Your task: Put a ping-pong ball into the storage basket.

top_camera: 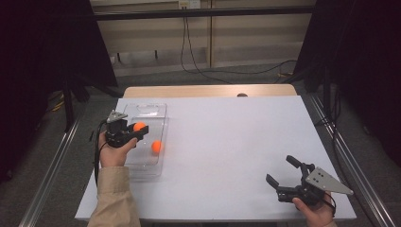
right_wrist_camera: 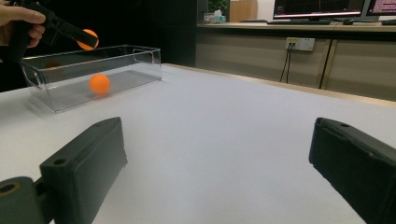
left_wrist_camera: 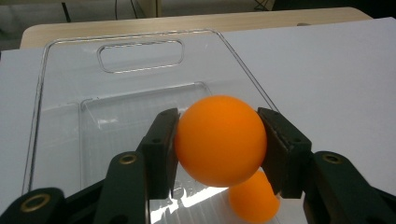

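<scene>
While your left tongs [top_camera: 140, 128] are clamped on the orange ball [top_camera: 139, 126] above the clear bin [top_camera: 161, 109], the step in hand looks like a drop into that bin, so keep the hand steady and let the ball go low. The bin stands near the surface's [top_camera: 227, 142] left edge, toward the far corner, and a second orange ball [top_camera: 156, 146] already lies on its floor. It seems wise to bring the held ball down inside the walls before you part the jaws; a light ball released from height will likely bounce, and it may strike the one below and hop out. Aim for bare floor, toward the bin's far end, away from the resting ball.

Your right tongs [top_camera: 281, 171] rest near the surface's right front corner, jaws wide apart with nothing between them, well away from the bin.

The left gripper view gives you the grip itself: both pads press on the ball's [left_wrist_camera: 219, 140] sides at about its widest part, and the second ball [left_wrist_camera: 254, 200] sits almost directly beneath. The right gripper view gives you height instead: from the side, the held ball [right_wrist_camera: 88, 39] hangs just above the bin's rim [right_wrist_camera: 93, 50], while the other ball [right_wrist_camera: 99, 84] rests on the floor inside. The high view shows neither the clearance nor the pad contact as plainly.
</scene>
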Available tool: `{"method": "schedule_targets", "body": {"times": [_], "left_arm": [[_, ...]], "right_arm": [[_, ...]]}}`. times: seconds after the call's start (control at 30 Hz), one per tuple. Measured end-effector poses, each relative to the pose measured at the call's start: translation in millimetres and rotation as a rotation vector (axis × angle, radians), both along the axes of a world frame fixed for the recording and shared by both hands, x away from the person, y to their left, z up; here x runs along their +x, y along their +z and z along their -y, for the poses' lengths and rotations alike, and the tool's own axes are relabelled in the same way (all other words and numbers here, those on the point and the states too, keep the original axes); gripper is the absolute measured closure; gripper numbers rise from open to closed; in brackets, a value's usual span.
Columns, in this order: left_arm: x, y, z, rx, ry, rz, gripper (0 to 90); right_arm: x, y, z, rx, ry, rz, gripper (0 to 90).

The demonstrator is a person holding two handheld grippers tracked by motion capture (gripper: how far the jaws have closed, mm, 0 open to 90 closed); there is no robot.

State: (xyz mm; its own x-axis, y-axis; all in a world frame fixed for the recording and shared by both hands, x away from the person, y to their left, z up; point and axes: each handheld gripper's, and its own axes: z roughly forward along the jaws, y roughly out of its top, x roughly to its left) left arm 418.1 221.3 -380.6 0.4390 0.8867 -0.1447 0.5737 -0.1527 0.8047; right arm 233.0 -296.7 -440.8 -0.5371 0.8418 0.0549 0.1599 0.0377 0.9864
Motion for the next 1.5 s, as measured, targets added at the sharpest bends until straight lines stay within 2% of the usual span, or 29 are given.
{"method": "schedule_targets", "body": {"times": [0.1, 0.33, 0.7, 1.07, 1.27, 1.43, 1.5], "left_arm": [[-0.1, 0.0, -0.3, -0.002, 0.004, 0.002, 50.4], [-0.6, 0.5, 0.9, -0.008, 0.01, 0.001, 41.6], [-2.7, 3.5, 0.8, -0.029, 0.017, 0.022, 27.9], [-4.5, 5.3, 3.2, -0.044, 0.014, 0.042, 21.2], [-8.2, 8.4, 5.5, -0.056, -0.006, 0.065, 13.0], [-11.5, 11.0, 9.4, -0.088, -0.021, 0.091, 8.7], [-12.7, 11.5, 10.5, -0.095, -0.043, 0.095, 6.2]], "right_arm": [[-0.1, 0.1, -0.5, -0.001, 0.003, -0.001, 3.1], [-1.0, 0.4, 0.5, 0.001, 0.001, 0.002, 3.1], [-1.5, 0.9, 0.1, -0.004, 0.0, 0.007, 3.1], [-1.8, 0.9, 0.2, -0.006, 0.002, 0.006, 3.2], [-1.3, 2.2, -1.8, -0.003, 0.003, 0.012, 3.1], [-0.8, 1.7, -2.0, -0.004, 0.003, 0.009, 3.2], [-0.9, 1.7, -1.6, -0.002, 0.001, 0.01, 3.1]]}}
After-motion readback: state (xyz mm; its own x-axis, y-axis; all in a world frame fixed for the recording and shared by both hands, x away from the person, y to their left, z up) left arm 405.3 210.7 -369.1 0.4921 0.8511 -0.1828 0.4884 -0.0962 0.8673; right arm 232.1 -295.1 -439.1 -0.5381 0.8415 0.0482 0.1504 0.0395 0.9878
